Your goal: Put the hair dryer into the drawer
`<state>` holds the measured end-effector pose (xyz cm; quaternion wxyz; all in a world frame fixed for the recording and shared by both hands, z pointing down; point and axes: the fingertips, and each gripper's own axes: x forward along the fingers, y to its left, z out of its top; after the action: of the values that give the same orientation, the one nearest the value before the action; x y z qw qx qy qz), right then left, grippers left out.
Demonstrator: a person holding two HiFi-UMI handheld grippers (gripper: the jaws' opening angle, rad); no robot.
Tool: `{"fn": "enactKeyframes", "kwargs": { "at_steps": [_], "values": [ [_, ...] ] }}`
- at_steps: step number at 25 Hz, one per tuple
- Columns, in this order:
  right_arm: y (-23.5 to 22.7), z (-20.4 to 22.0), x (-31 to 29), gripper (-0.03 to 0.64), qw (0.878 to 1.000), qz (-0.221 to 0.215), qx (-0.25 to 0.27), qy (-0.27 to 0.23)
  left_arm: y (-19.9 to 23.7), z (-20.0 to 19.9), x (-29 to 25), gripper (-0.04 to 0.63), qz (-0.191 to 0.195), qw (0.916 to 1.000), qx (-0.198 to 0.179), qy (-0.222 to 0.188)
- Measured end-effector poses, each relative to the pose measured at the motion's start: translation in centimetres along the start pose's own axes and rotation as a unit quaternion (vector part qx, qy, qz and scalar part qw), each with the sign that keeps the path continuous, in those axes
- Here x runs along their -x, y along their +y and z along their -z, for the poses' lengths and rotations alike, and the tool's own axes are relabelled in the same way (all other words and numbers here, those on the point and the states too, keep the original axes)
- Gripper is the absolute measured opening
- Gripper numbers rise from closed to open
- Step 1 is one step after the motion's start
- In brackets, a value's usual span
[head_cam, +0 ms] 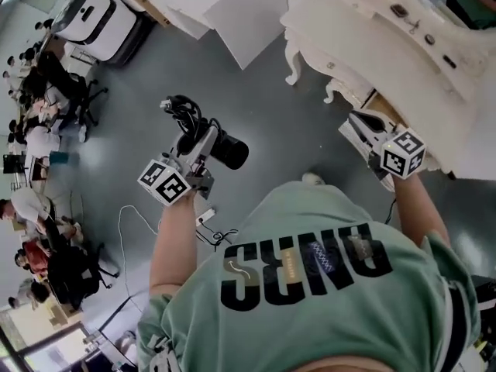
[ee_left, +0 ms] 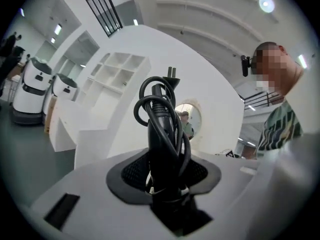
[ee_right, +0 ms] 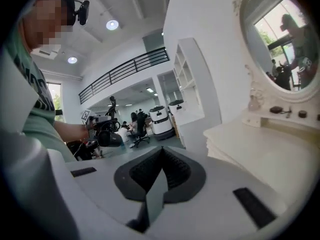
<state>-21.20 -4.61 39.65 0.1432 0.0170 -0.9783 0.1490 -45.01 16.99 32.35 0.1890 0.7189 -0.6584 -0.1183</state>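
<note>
- Black hair dryer [head_cam: 226,150] sits in the left tongs [head_cam: 203,141] over the grey floor [head_cam: 279,115], well apart from the white worktop [head_cam: 364,37] and to its left in the head view.
- In the left gripper view, the left tongs [ee_left: 165,184] are clenched on the hair dryer's handle, which stands upright between the pads.
- Its cord [ee_left: 159,101] is looped in a bundle against the handle, with the plug [ee_left: 171,73] at the top.
- The right tongs [head_cam: 363,129] are just beside the worktop's front edge.
- In the right gripper view, the right tongs [ee_right: 159,179] are closed together with nothing between them.
- That view also shows an oval mirror [ee_right: 277,39] rising from the back of the worktop, with a few small things on the ledge below it.
- A green shirt [head_cam: 325,285] with dark lettering fills the bottom of the head view, on the near side of the worktop.
- White wheeled machines [head_cam: 97,18] stand far from the worktop at the upper left.
- People [head_cam: 35,99] sit further down that edge.
</note>
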Motion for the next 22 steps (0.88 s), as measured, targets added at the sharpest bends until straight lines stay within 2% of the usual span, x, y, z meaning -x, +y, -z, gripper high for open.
{"fn": "enactKeyframes", "kwargs": {
  "at_steps": [3, 6, 9, 12, 14, 17, 19, 22],
  "values": [
    [-4.9, 1.3, 5.7, -0.008, 0.997, 0.070, -0.030, -0.023, -2.0, 1.2, -8.9, 0.169, 0.067, 0.9960, -0.025, 0.054],
    [-9.3, 3.4, 10.7, -0.008, 0.990, 0.125, -0.053, -0.041, -4.8, 4.0, -17.3, 0.169, 0.124, 0.9853, -0.052, 0.104],
    [-12.4, 6.0, 15.7, -0.008, 0.979, 0.177, -0.081, -0.053, -8.6, 7.5, -25.1, 0.169, 0.188, 0.9653, -0.082, 0.161],
    [-14.3, 7.9, 20.3, -0.008, 0.968, 0.219, -0.107, -0.063, -13.3, 10.9, -31.3, 0.169, 0.251, 0.9367, -0.118, 0.213],
    [-15.4, 9.3, 23.0, -0.008, 0.959, 0.244, -0.125, -0.069, -16.4, 13.7, -34.8, 0.169, 0.289, 0.9122, -0.145, 0.251],
    [-17.3, 11.5, 26.8, -0.008, 0.948, 0.274, -0.143, -0.078, -21.0, 19.1, -38.8, 0.169, 0.340, 0.8684, -0.193, 0.305],
    [-17.9, 13.0, 29.1, -0.008, 0.938, 0.297, -0.158, -0.085, -23.4, 23.0, -40.6, 0.170, 0.374, 0.8301, -0.228, 0.345],
    [-18.4, 15.3, 31.7, -0.008, 0.923, 0.330, -0.179, -0.089, -25.5, 28.9, -42.2, 0.169, 0.416, 0.7666, -0.281, 0.401]
  ]
}}
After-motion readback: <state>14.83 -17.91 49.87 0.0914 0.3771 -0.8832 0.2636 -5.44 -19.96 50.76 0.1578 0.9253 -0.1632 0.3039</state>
